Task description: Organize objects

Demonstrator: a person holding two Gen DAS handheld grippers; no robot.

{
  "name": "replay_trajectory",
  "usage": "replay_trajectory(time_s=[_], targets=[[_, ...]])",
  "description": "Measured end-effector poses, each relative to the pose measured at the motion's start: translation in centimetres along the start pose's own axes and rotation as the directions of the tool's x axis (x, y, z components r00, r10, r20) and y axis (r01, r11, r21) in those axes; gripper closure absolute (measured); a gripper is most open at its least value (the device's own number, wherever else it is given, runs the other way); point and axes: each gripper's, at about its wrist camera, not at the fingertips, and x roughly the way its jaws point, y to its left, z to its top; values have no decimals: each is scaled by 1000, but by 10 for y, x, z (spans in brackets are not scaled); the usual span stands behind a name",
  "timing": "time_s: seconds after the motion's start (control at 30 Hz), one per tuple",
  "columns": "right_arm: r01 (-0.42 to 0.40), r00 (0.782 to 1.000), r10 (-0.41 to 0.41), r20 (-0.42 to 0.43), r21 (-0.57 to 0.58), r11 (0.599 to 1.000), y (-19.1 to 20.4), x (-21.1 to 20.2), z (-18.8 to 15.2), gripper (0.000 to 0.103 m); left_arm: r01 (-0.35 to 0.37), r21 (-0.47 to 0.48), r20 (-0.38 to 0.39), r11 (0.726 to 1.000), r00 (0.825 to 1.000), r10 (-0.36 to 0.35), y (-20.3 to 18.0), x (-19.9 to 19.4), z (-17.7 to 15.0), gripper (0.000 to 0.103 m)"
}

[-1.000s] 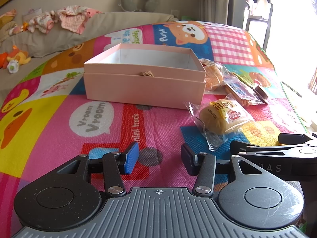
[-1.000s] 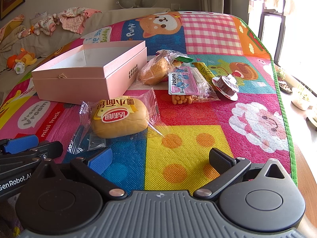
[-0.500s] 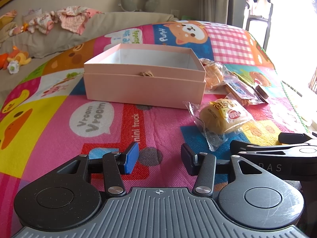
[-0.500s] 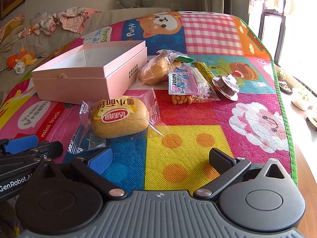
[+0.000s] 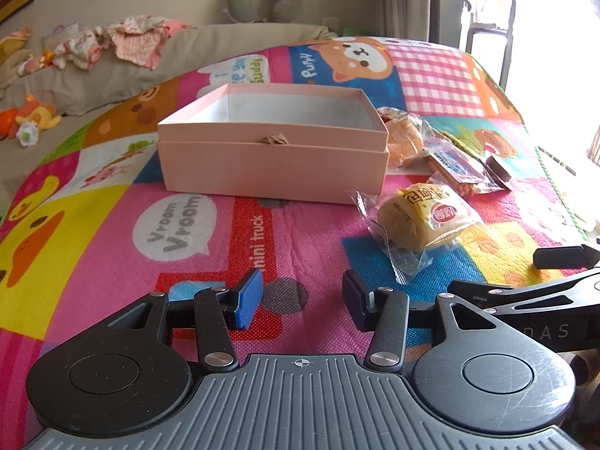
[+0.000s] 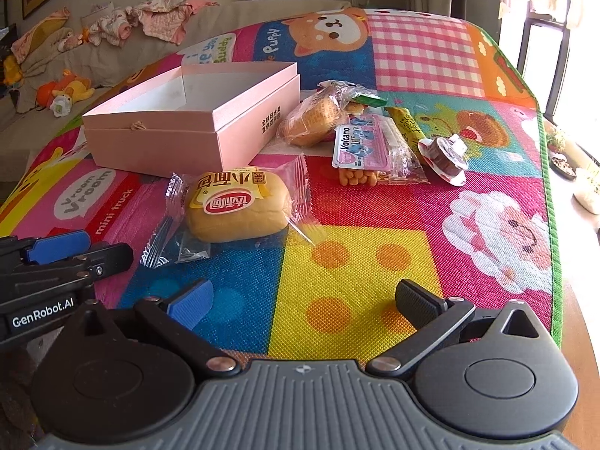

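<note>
An open, empty pink box (image 5: 273,165) (image 6: 195,131) stands on a colourful play mat. A wrapped yellow bun (image 5: 423,213) (image 6: 236,206) lies in front of its right corner. Behind it lie a wrapped waffle cake (image 6: 315,116), a "Volcano" snack pack (image 6: 371,150), a yellow-green bar (image 6: 405,123) and a small brown round cup (image 6: 446,153). My left gripper (image 5: 302,300) is open and empty, low over the mat, left of the bun. My right gripper (image 6: 305,298) is open wide and empty, in front of the bun.
The mat's green right edge (image 6: 551,202) drops off to the floor by a bright window. A beige sofa (image 5: 112,71) with clothes and soft toys runs behind the mat. Each gripper shows at the side of the other's view.
</note>
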Motion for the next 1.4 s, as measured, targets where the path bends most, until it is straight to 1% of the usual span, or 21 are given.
replay_trajectory(time_s=[0.17, 0.4, 0.5, 0.57, 0.6, 0.67, 0.7, 0.73, 0.8, 0.87, 0.93, 0.97, 1.03, 1.13, 1.17, 1.2, 1.23, 1.27, 1.3, 1.33, 1.4], targets=[[-11, 1000, 11, -18, -30, 999, 0, 1, 2, 0, 1, -4, 0, 1000, 1000, -1, -1, 0, 0, 50], [-11, 999, 10, -52, -22, 1000, 0, 3, 6, 0, 14, -16, -1, 1000, 1000, -14, 2, -1, 1, 51], [-15, 999, 14, -49, -26, 1000, 0, 3, 7, 0, 28, 6, -27, 1000, 999, -28, 5, -1, 8, 52], [-32, 997, 30, -71, -30, 999, -1, 3, 11, 0, 28, 10, -7, 1000, 1000, -27, 13, -7, 16, 52], [-55, 995, 51, -89, -34, 998, -2, 3, 14, 0, 14, 15, 19, 1000, 1000, -14, 17, -12, 23, 52], [-132, 986, 130, -107, -14, 991, -8, 0, 21, 0, -10, 20, 74, 1000, 997, 9, 30, -21, 45, 52], [-160, 982, 160, -96, 8, 987, -12, -5, 26, 0, -19, 18, 94, 1000, 995, 18, 38, -23, 59, 52], [-168, 983, 169, -71, 17, 986, -15, -10, 32, 0, -28, 12, 103, 1000, 994, 27, 46, -23, 72, 52], [-146, 989, 146, 9, -2, 989, -19, -24, 49, 0, -66, 3, 98, 998, 993, 66, 62, -15, 104, 53], [-99, 990, 101, 99, -24, 995, -22, -38, 66, 0, -101, 28, 83, 995, 992, 98, 74, 7, 133, 53], [-87, 985, 92, 148, -36, 996, -26, -46, 80, 0, -126, 44, 39, 991, 991, 124, 82, 37, 155, 53], [-97, 983, 102, 151, -42, 994, -28, -46, 86, 0, -140, 32, 6, 990, 990, 140, 87, 54, 166, 53], [-117, 983, 124, 134, -56, 992, -27, -42, 90, 0, -147, 10, -41, 989, 988, 147, 95, 83, 183, 53], [-133, 985, 143, 101, -100, 986, -21, -32, 83, 0, -114, 19, -140, 993, 983, 115, 106, 127, 199, 57], [-142, 984, 152, 92, -113, 983, -20, -30, 78, 0, -101, 47, -176, 994, 978, 108, 106, 140, 201, 62], [-152, 983, 163, 82, -124, 980, -19, -28, 74, 0, -90, 74, -214, 993, 971, 104, 107, 152, 201, 73], [-166, 982, 176, 70, -131, 977, -19, -26, 70, 0, -63, 93, -262, 994, 961, 85, 108, 165, 198, 77], [-191, 979, 199, 47, -138, 972, -17, -24, 65, 0, -29, 89, -307, 996, 950, 56, 110, 174, 197, 87], [-212, 976, 218, 25, -141, 967, -15, -21, 61, 0, -2, 65, -341, 998, 940, 24, 113, 181, 194, 92], [-228, 973, 232, 7, -145, 963, -12, -18, 56, 0, 3, 23, -355, 1000, 935, 5, 117, 184, 192, 93], [-232, 972, 234, -7, -162, 959, -4, -11, 51, 0, 11, -111, -358, 994, 932, -50, 131, 181, 186, 93]])
